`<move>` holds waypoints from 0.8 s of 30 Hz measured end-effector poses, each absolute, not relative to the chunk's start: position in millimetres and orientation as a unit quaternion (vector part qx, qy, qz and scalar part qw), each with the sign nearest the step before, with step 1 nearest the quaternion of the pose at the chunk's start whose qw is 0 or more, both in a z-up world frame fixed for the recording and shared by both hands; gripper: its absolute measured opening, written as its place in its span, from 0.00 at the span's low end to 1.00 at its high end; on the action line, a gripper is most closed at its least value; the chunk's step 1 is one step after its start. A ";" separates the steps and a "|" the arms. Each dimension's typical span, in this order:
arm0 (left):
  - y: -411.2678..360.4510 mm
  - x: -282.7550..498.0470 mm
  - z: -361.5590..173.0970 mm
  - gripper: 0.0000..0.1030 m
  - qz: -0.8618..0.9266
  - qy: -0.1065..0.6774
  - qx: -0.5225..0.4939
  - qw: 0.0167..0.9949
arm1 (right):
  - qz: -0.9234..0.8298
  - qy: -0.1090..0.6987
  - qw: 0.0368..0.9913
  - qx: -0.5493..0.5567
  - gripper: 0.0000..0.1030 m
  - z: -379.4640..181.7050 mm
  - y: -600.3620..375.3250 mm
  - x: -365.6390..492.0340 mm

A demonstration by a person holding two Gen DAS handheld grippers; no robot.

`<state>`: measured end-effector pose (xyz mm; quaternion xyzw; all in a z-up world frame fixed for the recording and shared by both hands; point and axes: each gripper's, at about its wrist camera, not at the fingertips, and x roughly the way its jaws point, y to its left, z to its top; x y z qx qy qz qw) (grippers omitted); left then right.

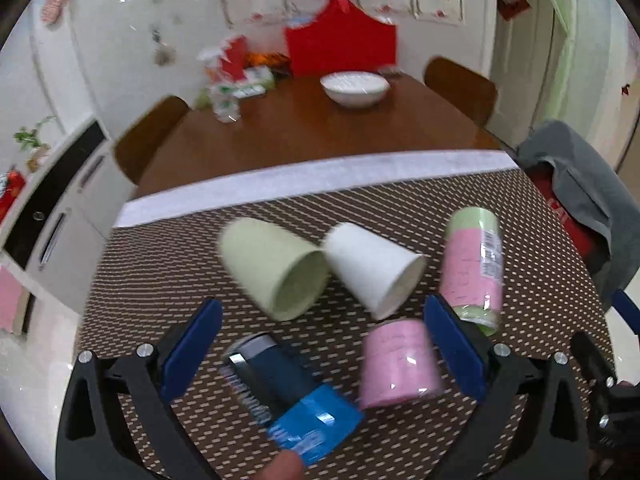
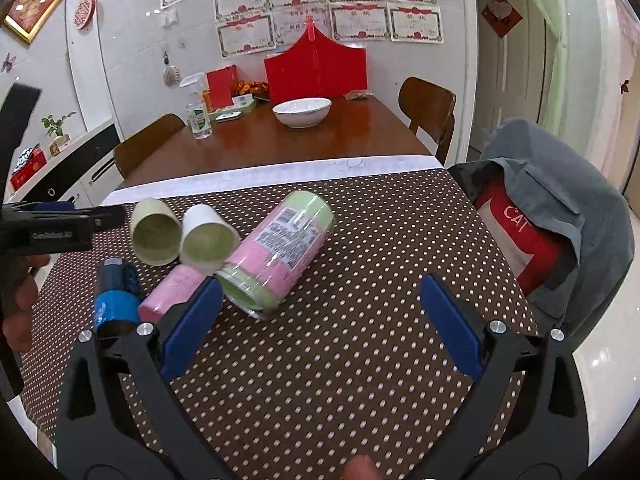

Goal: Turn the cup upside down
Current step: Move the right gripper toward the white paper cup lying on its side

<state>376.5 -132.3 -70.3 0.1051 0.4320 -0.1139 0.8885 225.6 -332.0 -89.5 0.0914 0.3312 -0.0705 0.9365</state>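
A pale green cup (image 1: pixel 274 268) and a white cup (image 1: pixel 374 270) lie on their sides on the dotted brown tablecloth (image 1: pixel 160 280), touching, mouths toward me. My left gripper (image 1: pixel 324 348) is open and empty, just in front of them, above a dark bottle with a blue label (image 1: pixel 288 396) and a pink cup (image 1: pixel 400 362). In the right wrist view the green cup (image 2: pixel 155 232) and white cup (image 2: pixel 206 242) lie at the left. My right gripper (image 2: pixel 320 326) is open and empty over bare cloth, its left finger beside a wrapped pink and green cup stack (image 2: pixel 280 254).
The wrapped stack (image 1: pixel 474 266) lies right of the white cup. A white bowl (image 2: pixel 302 111), spray bottle (image 2: pixel 199 118) and red boxes (image 2: pixel 316 70) stand at the far end of the wooden table. A chair with grey cloth (image 2: pixel 560 220) is at the right.
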 end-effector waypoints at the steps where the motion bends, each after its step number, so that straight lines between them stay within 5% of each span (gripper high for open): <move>1: -137.6 382.4 -73.4 0.96 -0.112 0.439 0.104 0.885 | -0.071 0.332 0.936 0.094 0.94 -90.5 -336.1 228.7; 10: -160.2 450.0 -126.4 0.96 -0.080 0.569 0.005 0.819 | -0.063 0.338 0.931 0.122 0.94 -102.1 -368.4 251.0; 24: -183.0 477.9 -164.3 0.96 -0.055 0.589 0.008 0.807 | -0.045 0.353 0.924 0.140 0.94 -121.4 -387.0 269.1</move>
